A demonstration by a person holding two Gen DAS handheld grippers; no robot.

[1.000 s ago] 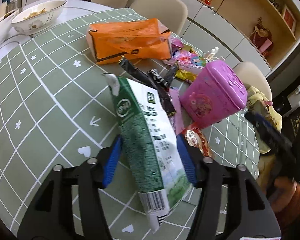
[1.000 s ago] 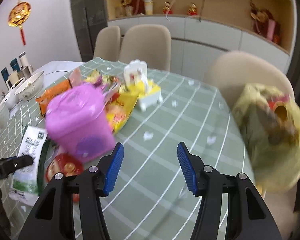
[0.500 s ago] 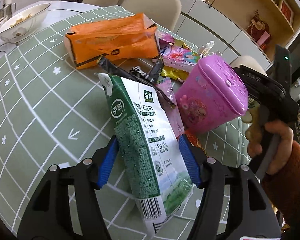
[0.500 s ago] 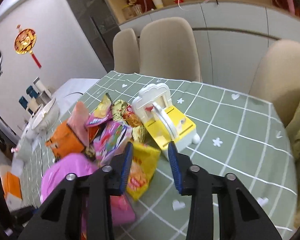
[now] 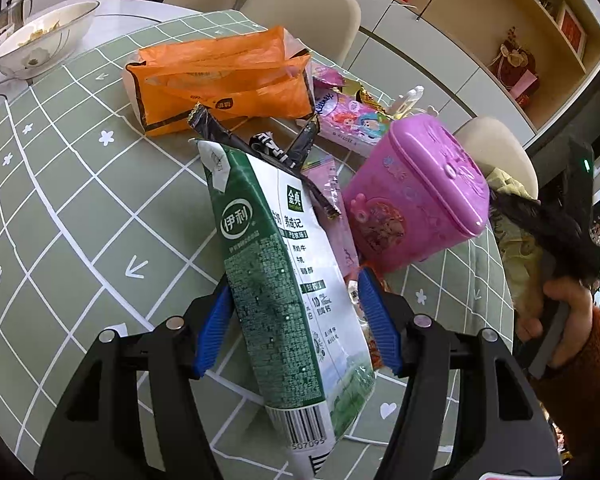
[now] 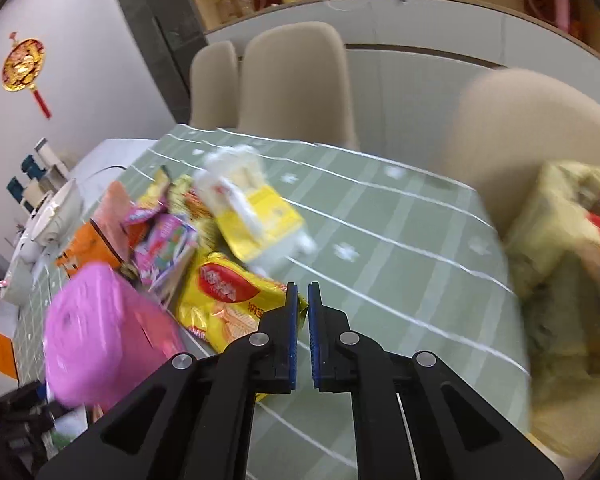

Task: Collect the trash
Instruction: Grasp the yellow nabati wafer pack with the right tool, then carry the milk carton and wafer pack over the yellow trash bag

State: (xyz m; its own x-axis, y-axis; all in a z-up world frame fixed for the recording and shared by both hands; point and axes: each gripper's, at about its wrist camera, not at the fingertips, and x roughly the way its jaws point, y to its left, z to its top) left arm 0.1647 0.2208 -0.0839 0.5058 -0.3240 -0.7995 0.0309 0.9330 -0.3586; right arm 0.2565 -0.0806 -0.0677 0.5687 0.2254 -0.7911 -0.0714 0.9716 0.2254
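Green milk carton marked 伊利 and 金典; tissue pack, seemingly Kleenex.

Two wrist views, both angled steeply down at your tabletop.

Your left view looks along its claw from close above, facing the shelving wall. Your right view looks along its claw toward the chairs, blurred. Both share the pink bin and the snack litter beside it.
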